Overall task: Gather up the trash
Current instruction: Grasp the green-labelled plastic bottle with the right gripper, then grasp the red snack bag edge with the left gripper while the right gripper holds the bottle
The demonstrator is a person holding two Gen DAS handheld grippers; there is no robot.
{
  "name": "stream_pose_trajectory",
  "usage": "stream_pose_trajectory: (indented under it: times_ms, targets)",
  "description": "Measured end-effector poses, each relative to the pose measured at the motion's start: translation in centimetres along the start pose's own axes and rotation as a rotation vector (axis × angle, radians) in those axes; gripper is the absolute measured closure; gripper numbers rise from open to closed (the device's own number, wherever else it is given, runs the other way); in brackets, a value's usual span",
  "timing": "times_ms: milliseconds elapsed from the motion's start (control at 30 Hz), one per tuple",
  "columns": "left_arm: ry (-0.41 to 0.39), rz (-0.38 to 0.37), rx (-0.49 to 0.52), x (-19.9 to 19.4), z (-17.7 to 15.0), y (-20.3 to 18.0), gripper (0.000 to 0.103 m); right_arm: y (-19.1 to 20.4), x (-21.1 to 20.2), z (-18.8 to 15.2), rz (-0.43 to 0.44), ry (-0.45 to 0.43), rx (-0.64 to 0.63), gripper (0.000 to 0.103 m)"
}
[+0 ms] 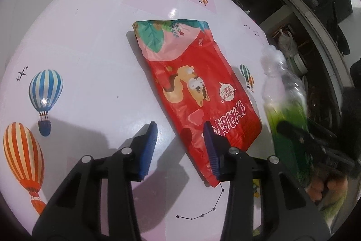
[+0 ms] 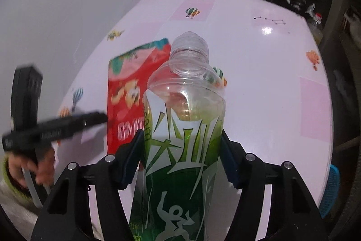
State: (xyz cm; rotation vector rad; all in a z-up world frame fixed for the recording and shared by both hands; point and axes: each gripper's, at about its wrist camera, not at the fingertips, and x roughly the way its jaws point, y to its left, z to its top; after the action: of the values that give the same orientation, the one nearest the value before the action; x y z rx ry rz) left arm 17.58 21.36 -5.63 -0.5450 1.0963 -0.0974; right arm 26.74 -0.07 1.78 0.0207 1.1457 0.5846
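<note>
A red snack bag (image 1: 194, 87) with a cartoon dog lies flat on the pink table (image 1: 90, 49). My left gripper (image 1: 180, 128) is open just above the table, its right finger over the bag's near corner and its left finger beside the bag. My right gripper (image 2: 182, 139) is shut on a clear plastic bottle (image 2: 185, 110) with a green label, held above the table to the right of the bag. The bottle shows blurred in the left wrist view (image 1: 284, 105). The bag also shows in the right wrist view (image 2: 128, 92), with the left gripper (image 2: 67, 125) at its near edge.
The pink table (image 2: 282, 83) has balloon and airplane prints. A grey wall stands on the left. Dark shelving with clutter (image 1: 315, 15) lies beyond the table's right edge. A blue mesh object (image 2: 331, 191) sits at the table's near right edge.
</note>
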Motion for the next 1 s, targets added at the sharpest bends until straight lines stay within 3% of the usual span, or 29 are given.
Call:
stream_pose_trajectory:
  times_ms: [200,567,867,1000]
  targets:
    - [0.03,-0.104,-0.094,0.6,0.4,0.6,0.064,0.5,4.0,0.9,0.061,0.071,-0.009,0.042]
    - [0.021,-0.24,-0.225,1.6,0.2,1.2,0.063,-0.2,4.0,0.8,0.113,0.061,0.011,0.042]
    - [-0.028,-0.429,-0.353,1.3,0.1,2.6,0.063,-1.2,3.8,0.2,0.147,0.046,0.04,0.042]
    - [-0.058,-0.557,-0.389,1.0,0.2,2.6,0.063,-1.5,3.7,0.0,0.151,0.041,0.047,0.042]
